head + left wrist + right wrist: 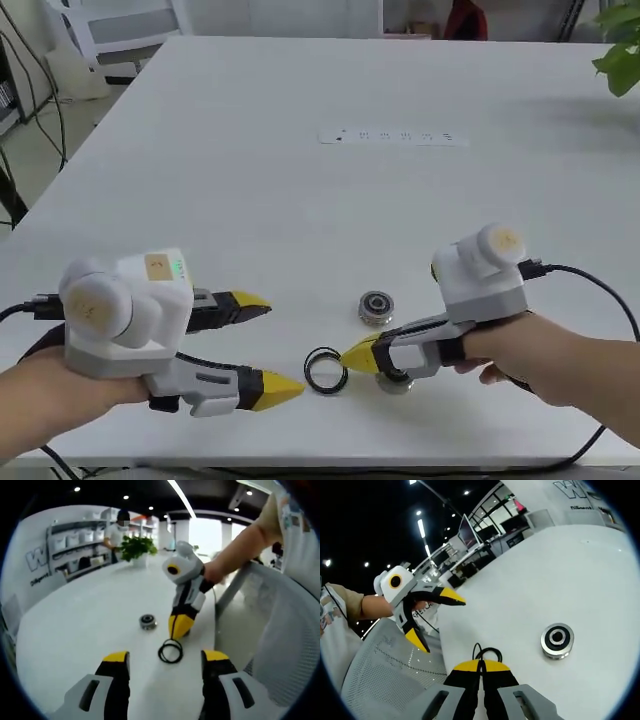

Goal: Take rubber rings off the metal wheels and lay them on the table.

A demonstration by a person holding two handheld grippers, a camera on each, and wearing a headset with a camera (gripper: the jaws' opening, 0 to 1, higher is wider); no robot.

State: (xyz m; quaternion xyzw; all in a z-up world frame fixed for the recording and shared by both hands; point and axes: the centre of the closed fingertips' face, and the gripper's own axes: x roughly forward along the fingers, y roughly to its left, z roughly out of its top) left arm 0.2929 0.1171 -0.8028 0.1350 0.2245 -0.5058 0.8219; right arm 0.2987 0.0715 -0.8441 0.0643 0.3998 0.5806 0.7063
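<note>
A loose black rubber ring [326, 371] rests on the white table [300, 200] near its front edge. My right gripper [352, 355] is shut with its yellow tips pinching the ring's edge [488, 653]. Partly hidden under that gripper lies a bare metal wheel [396, 382]. A second metal wheel [377, 307], still wearing a black ring, sits just beyond it [557, 640]. My left gripper [268, 345] hovers open to the left of the ring, with nothing between its jaws. From the left gripper view, the ring [170, 651] lies straight ahead, under the right gripper [180, 626].
A white power strip [392, 136] lies mid-table, farther back. Green plant leaves [620, 55] hang over the far right corner. A mesh chair [280, 630] stands close to the front edge of the table. A person [117, 530] stands by shelves in the distance.
</note>
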